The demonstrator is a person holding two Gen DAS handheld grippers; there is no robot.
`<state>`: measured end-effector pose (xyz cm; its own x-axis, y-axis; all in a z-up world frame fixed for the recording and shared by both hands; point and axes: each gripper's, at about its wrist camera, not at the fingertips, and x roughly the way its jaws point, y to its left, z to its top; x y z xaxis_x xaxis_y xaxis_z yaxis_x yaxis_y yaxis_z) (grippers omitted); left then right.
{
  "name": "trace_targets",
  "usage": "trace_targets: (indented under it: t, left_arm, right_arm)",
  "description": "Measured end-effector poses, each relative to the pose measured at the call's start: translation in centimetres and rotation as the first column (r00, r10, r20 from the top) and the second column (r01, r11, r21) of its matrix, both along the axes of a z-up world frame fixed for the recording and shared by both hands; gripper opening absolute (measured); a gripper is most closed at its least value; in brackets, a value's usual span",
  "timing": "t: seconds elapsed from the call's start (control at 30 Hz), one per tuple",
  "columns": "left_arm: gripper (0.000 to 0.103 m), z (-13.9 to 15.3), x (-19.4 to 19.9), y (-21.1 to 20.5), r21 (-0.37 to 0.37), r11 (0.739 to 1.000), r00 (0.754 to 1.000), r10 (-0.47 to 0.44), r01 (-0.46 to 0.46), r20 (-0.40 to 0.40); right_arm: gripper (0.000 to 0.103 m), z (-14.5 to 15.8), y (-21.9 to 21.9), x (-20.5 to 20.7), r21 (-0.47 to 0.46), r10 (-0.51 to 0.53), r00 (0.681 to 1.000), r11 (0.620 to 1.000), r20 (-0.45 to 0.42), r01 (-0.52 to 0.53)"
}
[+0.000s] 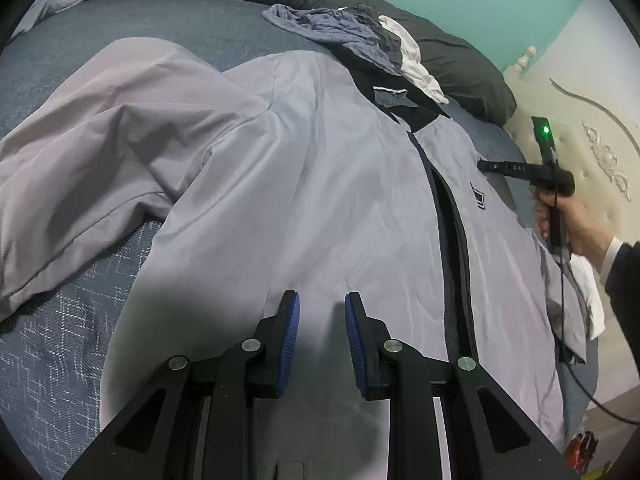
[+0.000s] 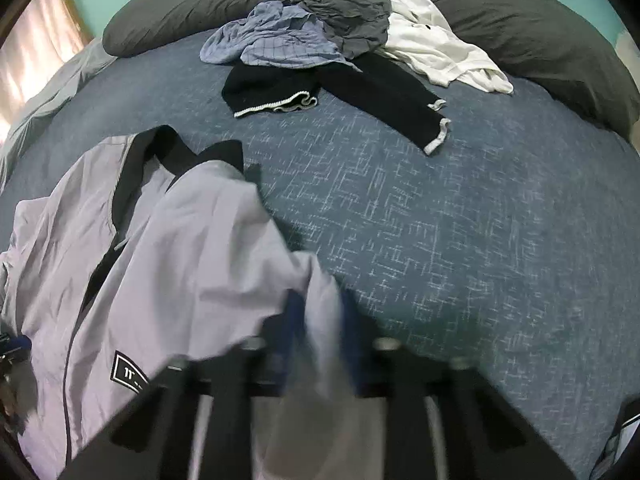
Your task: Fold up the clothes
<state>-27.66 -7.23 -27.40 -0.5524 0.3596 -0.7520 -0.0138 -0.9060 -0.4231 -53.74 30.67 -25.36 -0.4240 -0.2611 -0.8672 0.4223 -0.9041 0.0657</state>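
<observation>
Bed (image 2: 460, 220), dark duvet (image 2: 520, 32), headboard (image 1: 580, 128)

Pale lilac-grey nylon jacket (image 1: 304, 184) with black collar, dark zip placket and a black rectangular chest patch lettered in white. Navy bedspread (image 2: 460, 240) flecked with white crosshatch lines. At its far edge: blue checked shirt (image 2: 276, 46), charcoal crumpled garment (image 2: 352, 16), white top (image 2: 432, 40), black white-trimmed knit (image 2: 384, 88), dark grey duvet (image 2: 520, 24). Gripper pads (image 1: 290, 344) blue, ribbed.

Smooth, faintly shiny lilac jacket (image 1: 312, 184) cloth lies on matt, woven-looking blue bedspread (image 2: 460, 220).
</observation>
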Motion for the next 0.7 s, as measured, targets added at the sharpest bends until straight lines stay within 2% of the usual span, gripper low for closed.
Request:
trace_targets:
  t: [0.07,0.17,0.27,0.43,0.53,0.7]
  left_arm:
    - [0.026,0.2,0.1,-0.2,0.004,1.0,1.0,0.004,-0.004,-0.004]
    - [0.026,0.4,0.2,-0.3,0.007,1.0,1.0,0.011,-0.011,-0.007]
    - [0.026,0.3,0.2,-0.5,0.011,1.0,1.0,0.014,-0.014,-0.005]
    - [0.026,0.3,0.3,-0.9,0.02,1.0,1.0,0.018,-0.018,-0.004]
    - [0.026,0.4,0.3,-1.1,0.024,0.999,1.0,0.022,-0.022,-0.004]
    - [0.026,0.9,0.5,-1.4,0.03,0.999,1.0,0.026,-0.025,-0.011]
  right_arm:
    - [0.005,-0.1,0.2,0.1,-0.018,-0.006,1.0,1.0,-0.011,0.006]
    - [0.004,0.8,2.2,0.3,-0.092,-0.092,0.994,0.992,-0.051,0.087]
    - [0.004,-0.1,3.6,-0.2,-0.072,-0.177,0.984,0.982,-0.001,0.177]
    - [0.004,-1.3,3.1,-1.2,-0.025,-0.231,0.971,0.972,0.061,0.232]
    - [0.006,-0.7,2.5,-1.6,0.005,-0.236,0.971,0.972,0.041,0.236]
    - [0.013,1.8,2.4,-1.7,-0.024,-0.291,0.956,0.957,-0.024,0.29]
